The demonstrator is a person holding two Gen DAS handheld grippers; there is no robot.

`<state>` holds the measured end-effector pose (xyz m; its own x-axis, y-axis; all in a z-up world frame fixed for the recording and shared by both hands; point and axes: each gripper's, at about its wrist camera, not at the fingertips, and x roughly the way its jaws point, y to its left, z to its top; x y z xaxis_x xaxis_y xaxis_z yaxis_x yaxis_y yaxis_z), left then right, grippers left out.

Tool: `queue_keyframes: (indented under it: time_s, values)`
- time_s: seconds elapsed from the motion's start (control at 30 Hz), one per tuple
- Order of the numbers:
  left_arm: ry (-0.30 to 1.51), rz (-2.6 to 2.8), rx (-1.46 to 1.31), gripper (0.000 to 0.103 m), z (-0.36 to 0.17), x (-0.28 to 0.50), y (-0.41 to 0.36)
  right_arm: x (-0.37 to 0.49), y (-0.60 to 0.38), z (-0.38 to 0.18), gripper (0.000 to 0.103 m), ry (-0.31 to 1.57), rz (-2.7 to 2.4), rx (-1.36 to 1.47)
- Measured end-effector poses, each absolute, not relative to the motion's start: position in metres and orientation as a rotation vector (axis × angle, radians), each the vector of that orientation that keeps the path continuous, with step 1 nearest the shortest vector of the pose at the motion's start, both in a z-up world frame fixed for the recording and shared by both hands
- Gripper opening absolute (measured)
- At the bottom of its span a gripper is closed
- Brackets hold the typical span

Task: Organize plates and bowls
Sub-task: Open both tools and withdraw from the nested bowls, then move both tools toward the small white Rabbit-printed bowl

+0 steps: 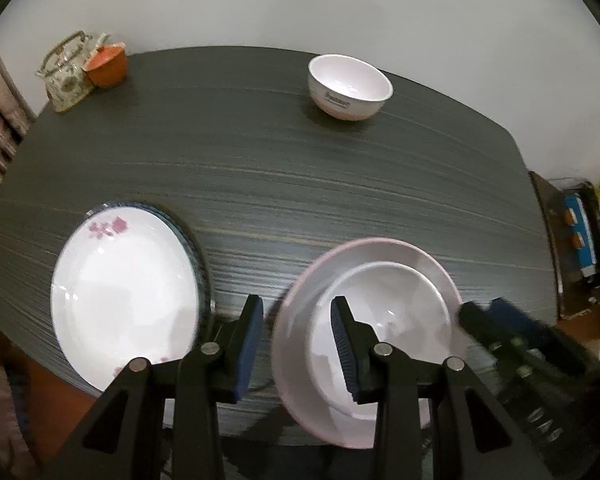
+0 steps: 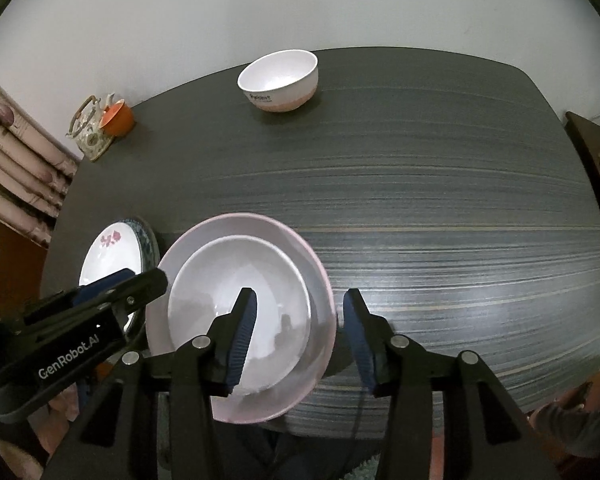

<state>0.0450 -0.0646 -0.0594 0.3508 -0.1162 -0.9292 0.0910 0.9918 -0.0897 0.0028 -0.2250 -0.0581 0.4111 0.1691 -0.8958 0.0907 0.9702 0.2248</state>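
A pink-rimmed plate (image 1: 296, 320) sits at the near table edge with a white bowl (image 1: 400, 300) in it; both show in the right wrist view, plate (image 2: 316, 280) and bowl (image 2: 220, 280). My left gripper (image 1: 296, 312) is open, straddling the plate's left rim. My right gripper (image 2: 300, 304) is open, straddling its right rim. A floral white plate (image 1: 120, 296) lies on a blue-rimmed plate (image 1: 184, 232) to the left. A white bowl with a pink base (image 1: 348, 86) stands at the far side, also in the right wrist view (image 2: 280, 80).
A glass teapot (image 1: 66, 72) and an orange cup (image 1: 106, 64) stand at the far left corner of the dark wood-grain table (image 1: 300, 180). Shelves with clutter (image 1: 580, 236) are off the right edge. A curtain (image 2: 16, 168) hangs at left.
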Motion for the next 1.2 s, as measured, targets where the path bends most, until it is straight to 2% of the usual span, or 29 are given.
queue_keyframes:
  time_s: [0.33, 0.4, 0.57, 1.2]
  values:
    - [1.190, -0.087, 0.024, 0.037, -0.061, 0.065, -0.064, 0.025, -0.248, -0.048, 0.043, 1.107, 0.023, 0.271]
    - [1.193, -0.087, 0.032, 0.047, -0.064, 0.073, -0.066, 0.030, -0.253, -0.047, 0.043, 1.099, 0.021, 0.272]
    - [1.201, -0.085, 0.039, 0.048, -0.071, 0.088, -0.068, 0.044, -0.260, -0.050, 0.046, 1.097, 0.042, 0.275]
    - [1.191, -0.090, 0.031, 0.048, -0.080, 0.205, -0.082, 0.146, -0.290, -0.072, 0.046, 1.125, 0.040, 0.268]
